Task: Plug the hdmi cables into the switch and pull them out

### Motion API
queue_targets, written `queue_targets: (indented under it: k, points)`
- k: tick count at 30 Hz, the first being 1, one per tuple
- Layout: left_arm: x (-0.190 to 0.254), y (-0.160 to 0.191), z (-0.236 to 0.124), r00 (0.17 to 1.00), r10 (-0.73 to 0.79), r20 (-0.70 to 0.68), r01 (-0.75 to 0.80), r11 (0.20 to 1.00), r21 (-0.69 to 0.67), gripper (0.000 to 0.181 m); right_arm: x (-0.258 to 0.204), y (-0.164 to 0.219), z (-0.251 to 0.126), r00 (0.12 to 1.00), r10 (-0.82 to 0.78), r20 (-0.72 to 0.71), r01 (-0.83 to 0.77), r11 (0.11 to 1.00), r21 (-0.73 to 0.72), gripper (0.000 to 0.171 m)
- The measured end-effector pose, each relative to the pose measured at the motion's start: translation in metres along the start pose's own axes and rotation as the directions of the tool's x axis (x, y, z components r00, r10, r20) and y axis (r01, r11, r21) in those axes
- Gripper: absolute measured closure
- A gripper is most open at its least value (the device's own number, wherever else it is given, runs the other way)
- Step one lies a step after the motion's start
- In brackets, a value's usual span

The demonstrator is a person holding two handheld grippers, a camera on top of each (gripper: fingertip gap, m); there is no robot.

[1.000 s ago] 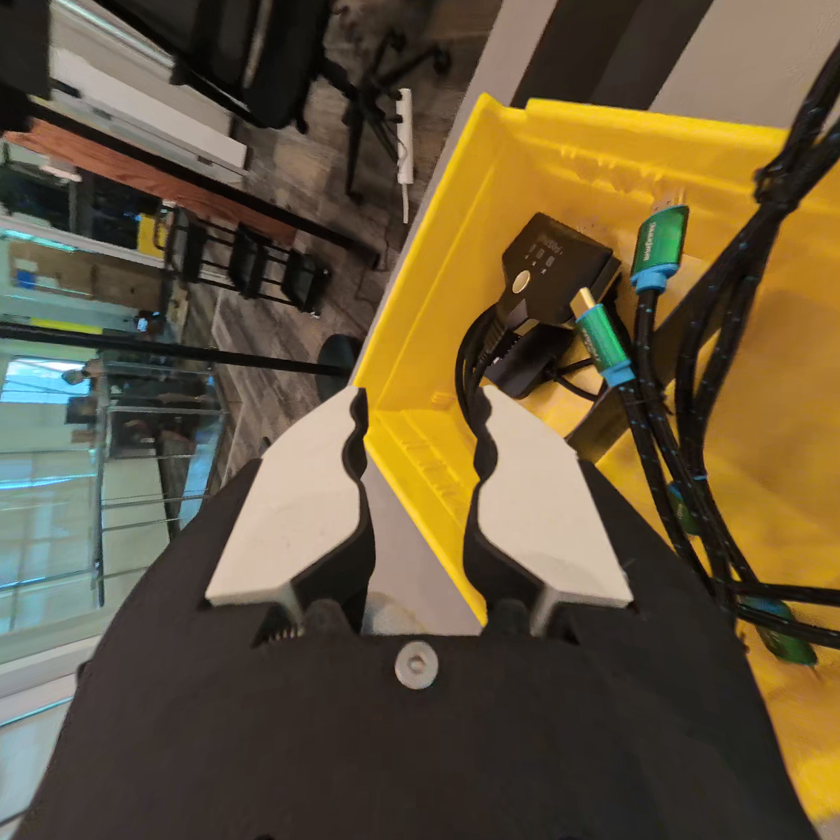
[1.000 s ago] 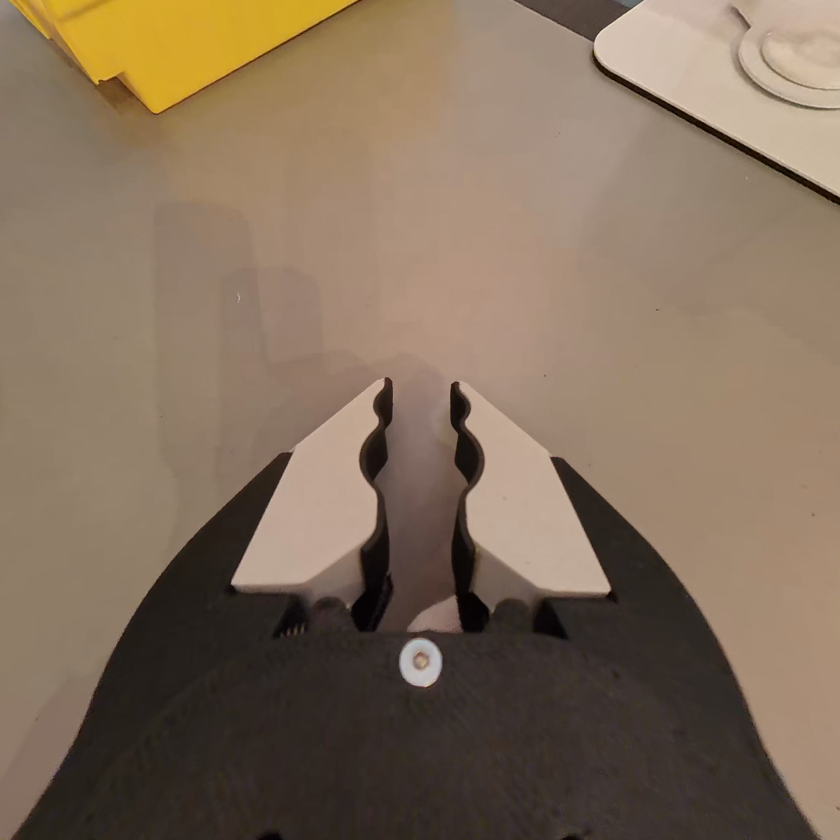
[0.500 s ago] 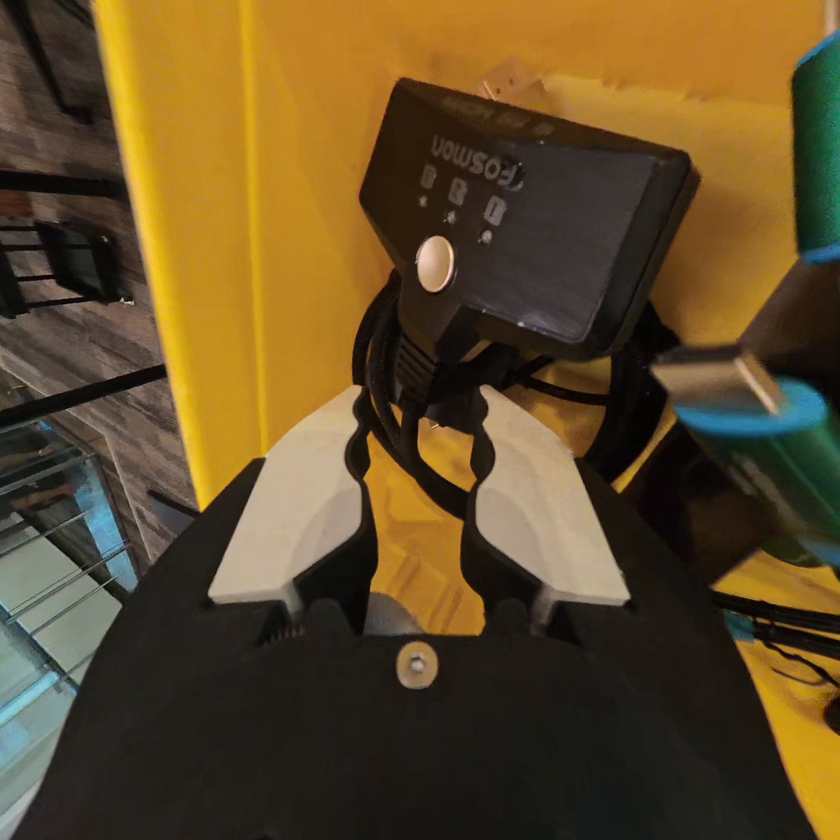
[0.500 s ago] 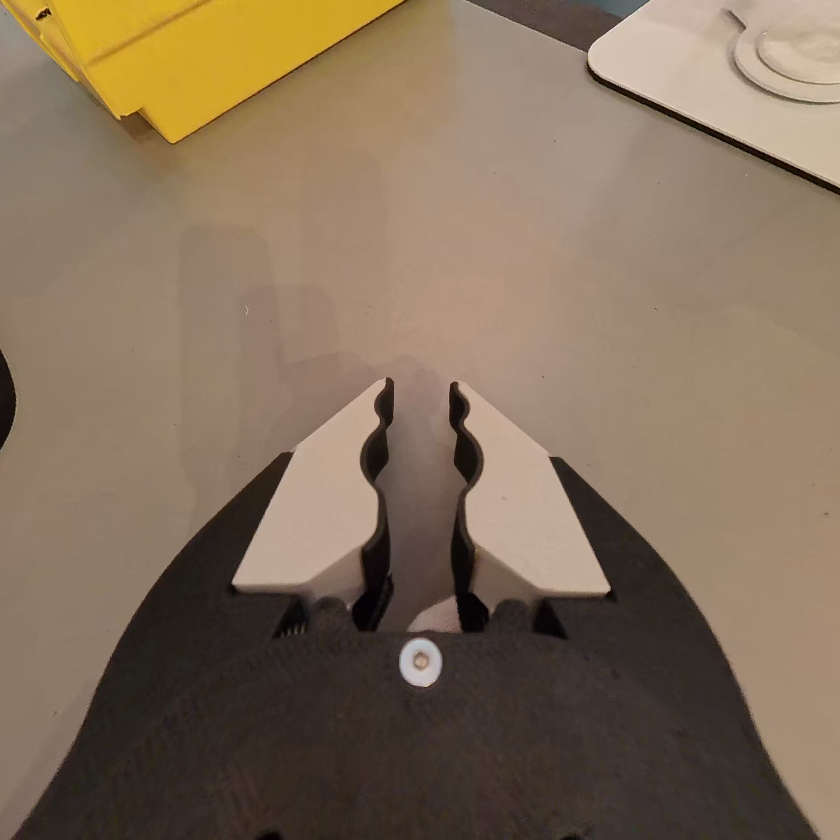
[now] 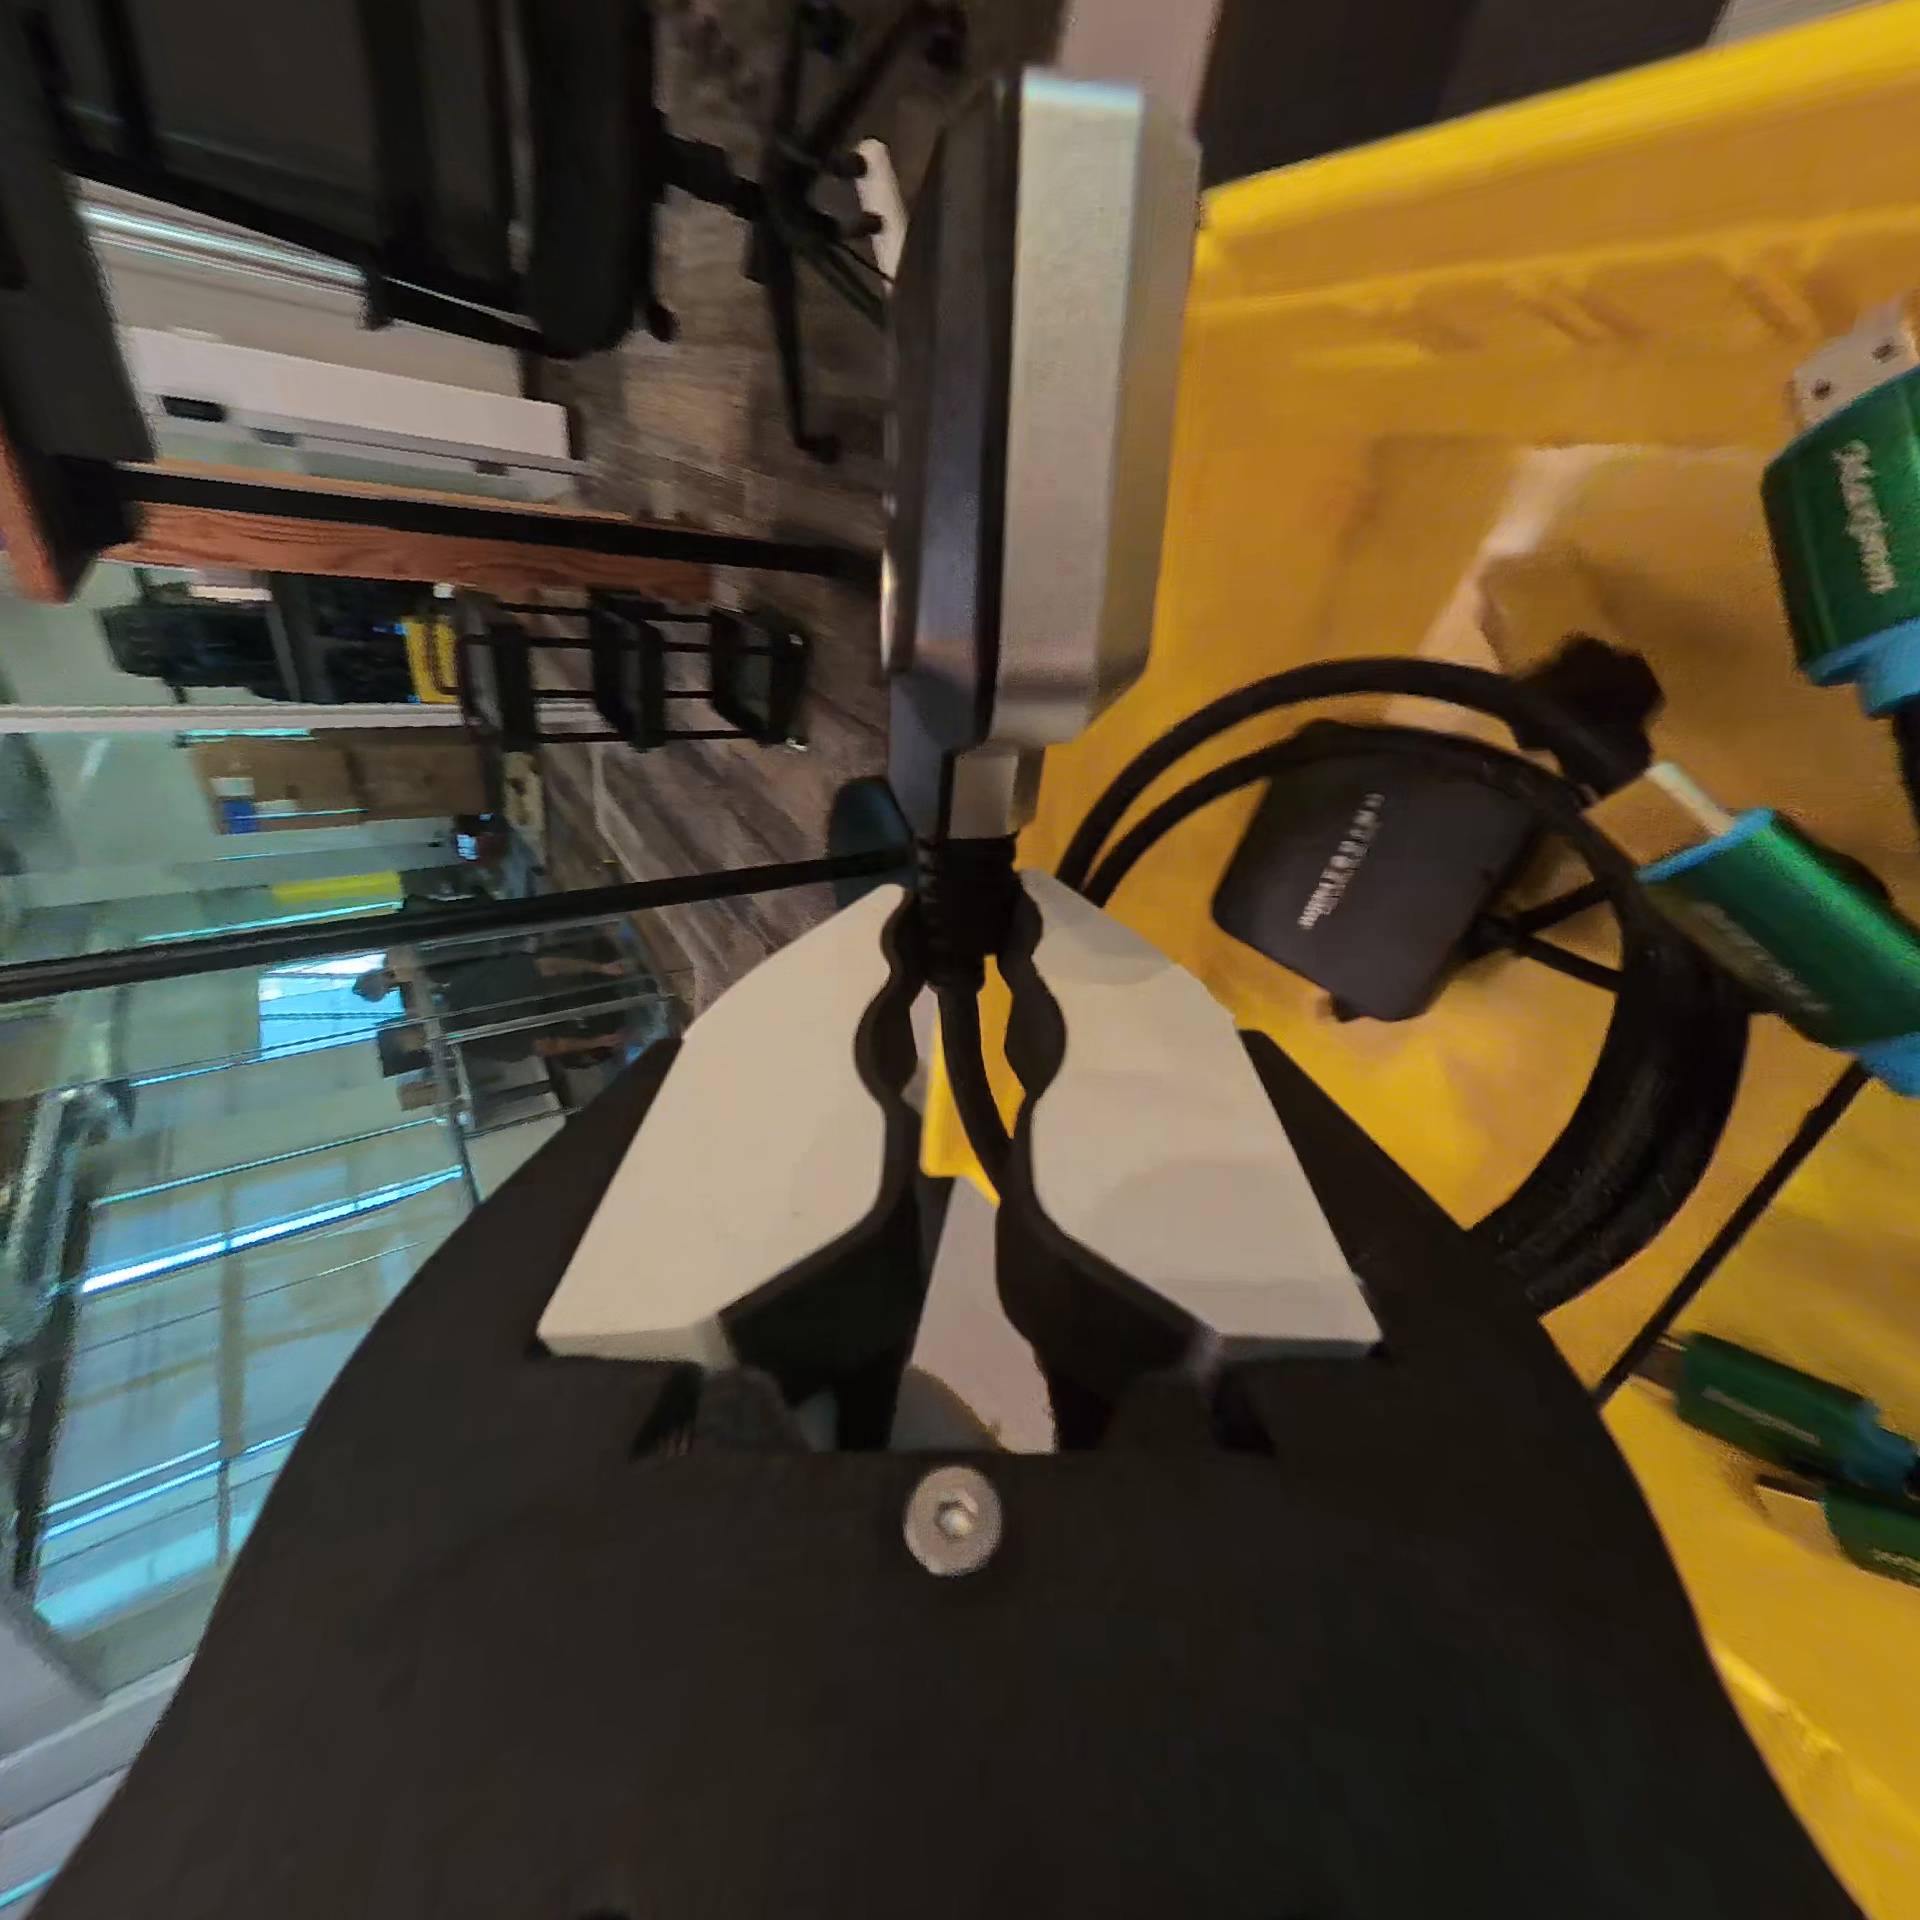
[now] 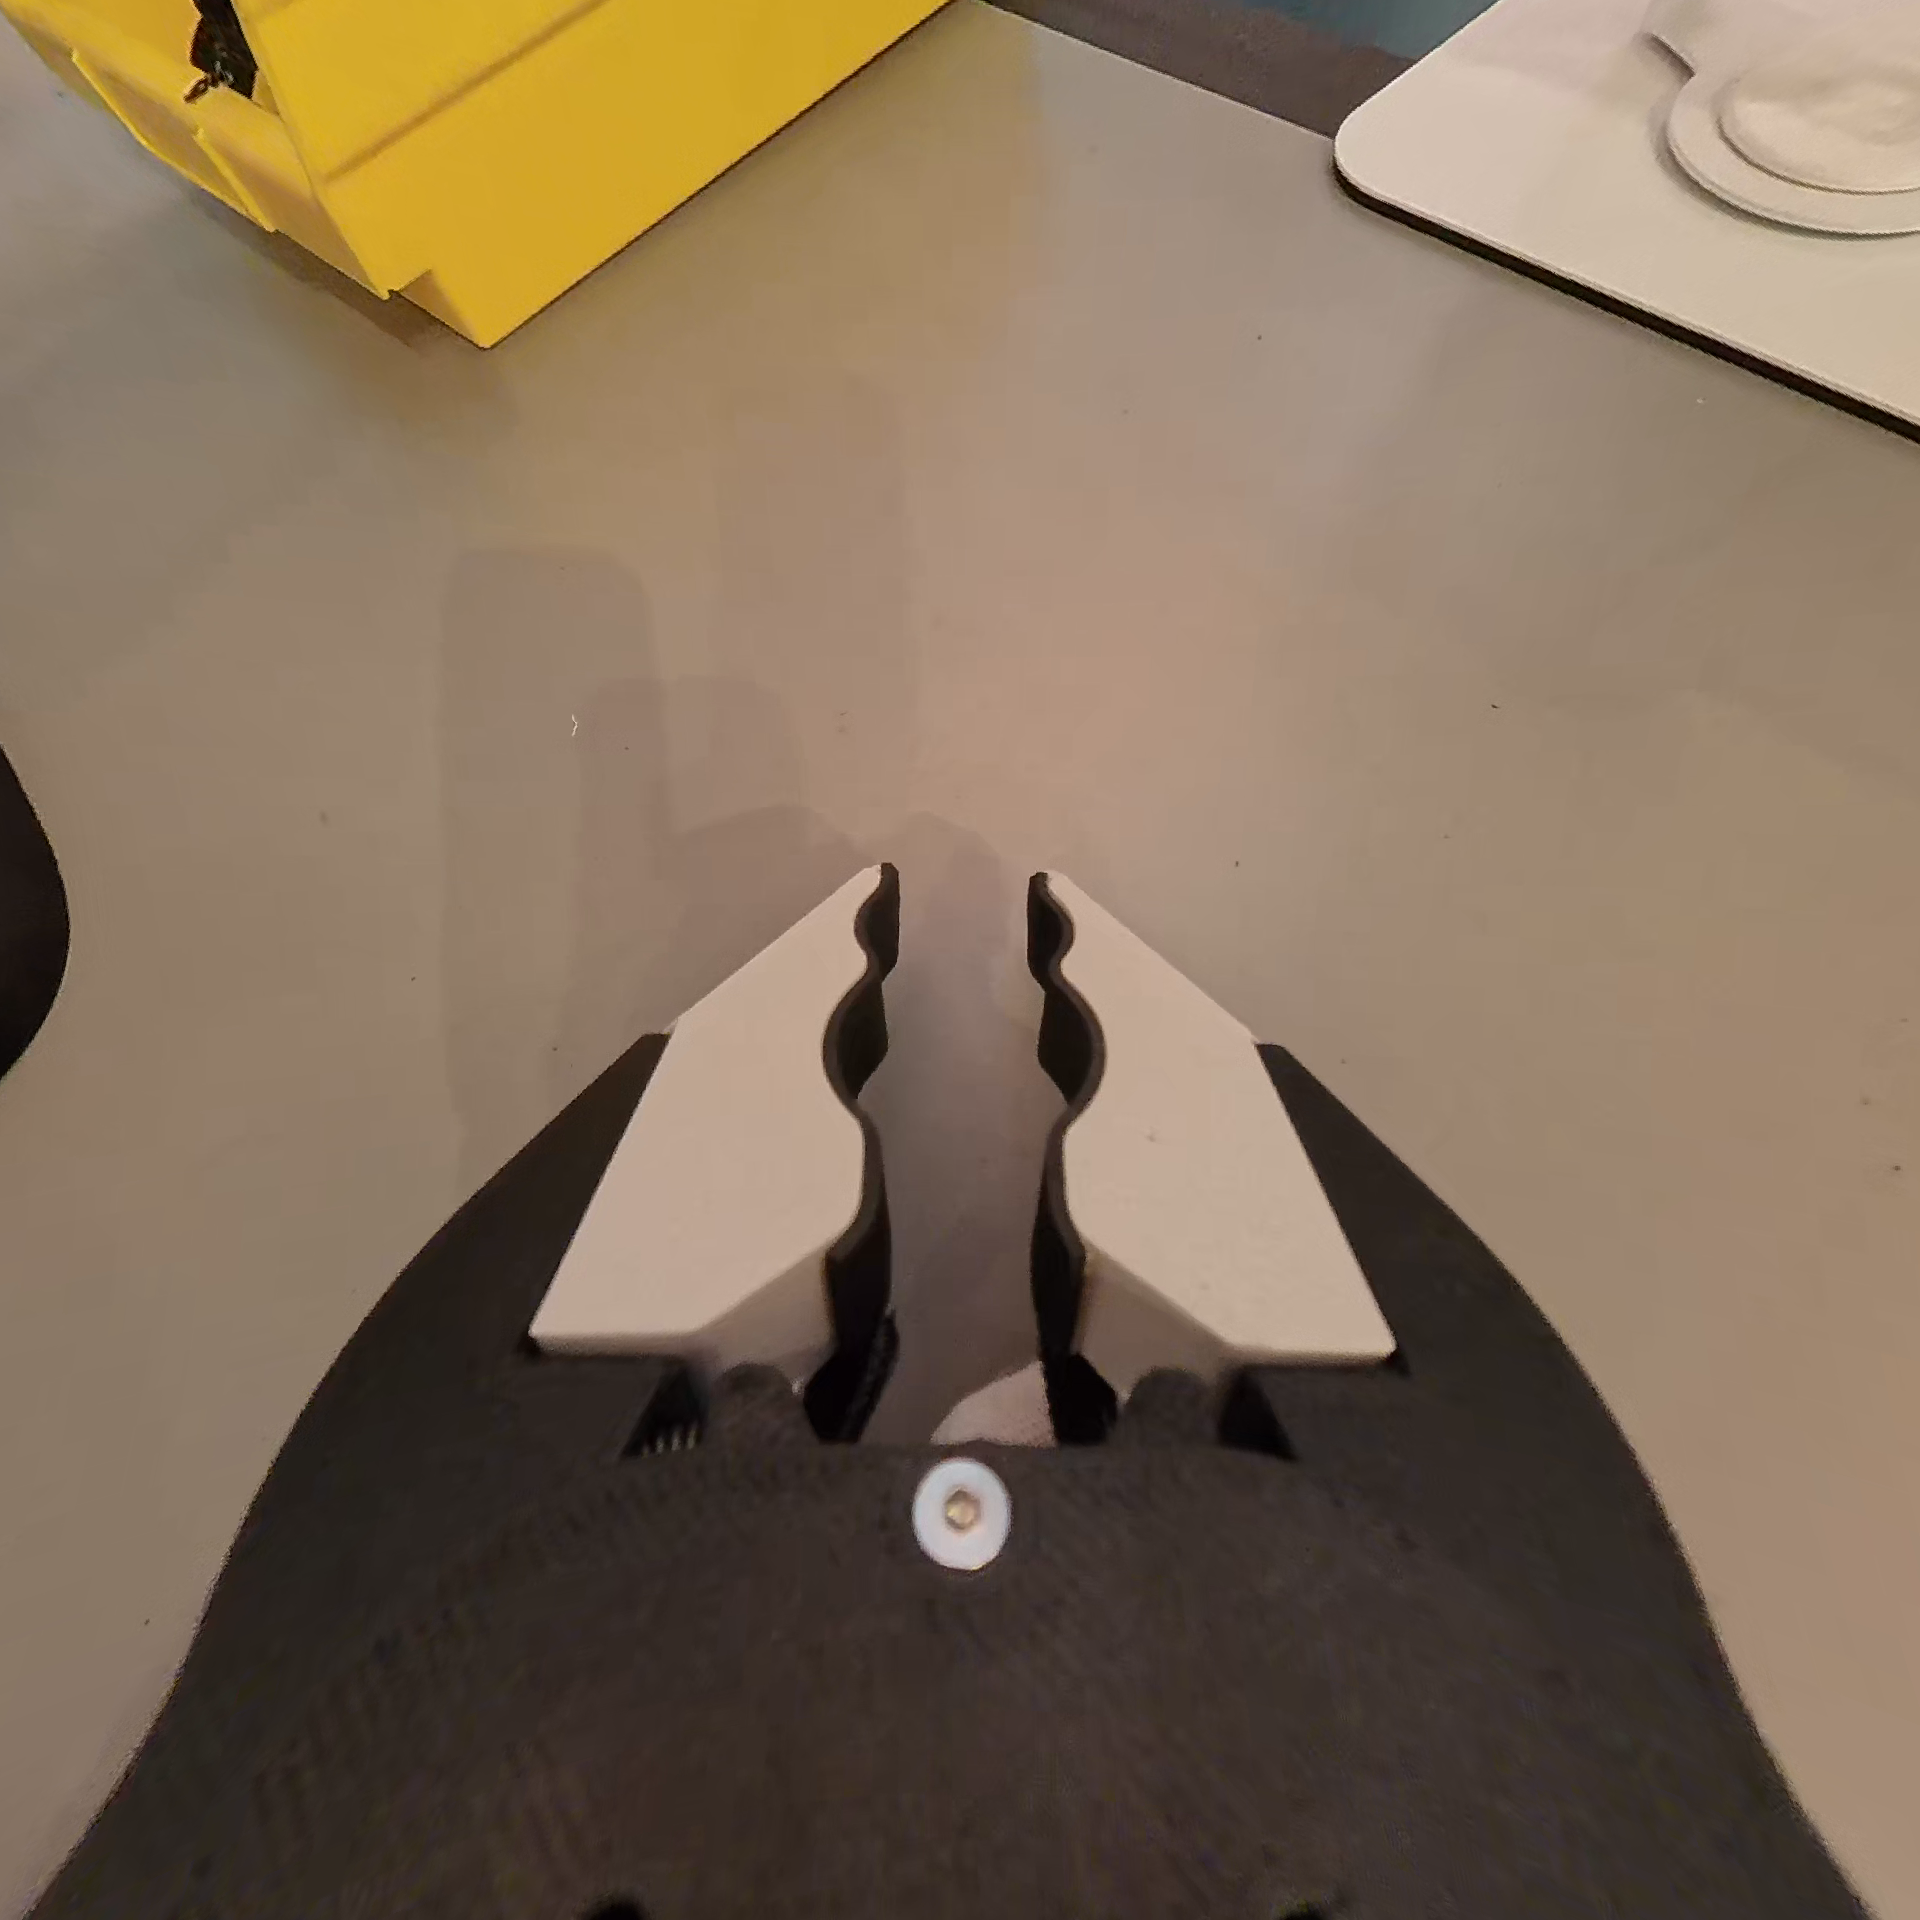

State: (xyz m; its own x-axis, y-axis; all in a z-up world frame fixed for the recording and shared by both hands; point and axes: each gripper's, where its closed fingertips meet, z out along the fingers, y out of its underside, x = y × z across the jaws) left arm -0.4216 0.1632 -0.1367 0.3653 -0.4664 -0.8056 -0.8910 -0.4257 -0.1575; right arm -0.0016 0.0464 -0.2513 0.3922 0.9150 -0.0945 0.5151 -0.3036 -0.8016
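Observation:
My left gripper (image 5: 961,914) is shut on the ribbed cable neck of the HDMI switch (image 5: 1039,416). The switch hangs lifted and edge-on in front of the fingers, over the left wall of the yellow bin (image 5: 1455,260). Its black cable (image 5: 1621,1195) coils back into the bin around a small black box (image 5: 1371,883). Green HDMI plugs with blue collars lie in the bin at the right: one at the top (image 5: 1849,540), one in the middle (image 5: 1787,935), one lower down (image 5: 1787,1413). My right gripper (image 6: 961,883) is open and empty, low over the grey table (image 6: 1039,520).
In the right wrist view the yellow bin (image 6: 520,135) stands at the far left and a white mat (image 6: 1610,239) with a round disc lies at the far right. A dark rounded shape (image 6: 21,914) shows at the left edge. Beyond the table's edge in the left wrist view are floor and furniture. The tips of one gripper are about 45 centimetres away from the tips of the other.
My left gripper has closed on the switch's cable neck and raised the switch out of the bin, turning it edge-on. The right gripper has shifted only slightly and stays open.

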Motion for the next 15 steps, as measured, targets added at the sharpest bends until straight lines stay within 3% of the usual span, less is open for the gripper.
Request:
queue_targets:
  k: [9,15]
  points:
    - [-0.103,-0.014,-0.088,0.952,-0.042,0.304,0.019,0.997,0.079,0.168,0.001,0.000,0.000,1.000,-0.002,-0.009,0.002,1.000,0.002,0.146]
    - [-0.150,-0.059,-0.162,0.909,-0.083,0.409,-0.002,0.979,0.203,0.168,0.001,-0.001,0.000,1.000,0.003,-0.012,-0.003,1.000,0.007,0.140]
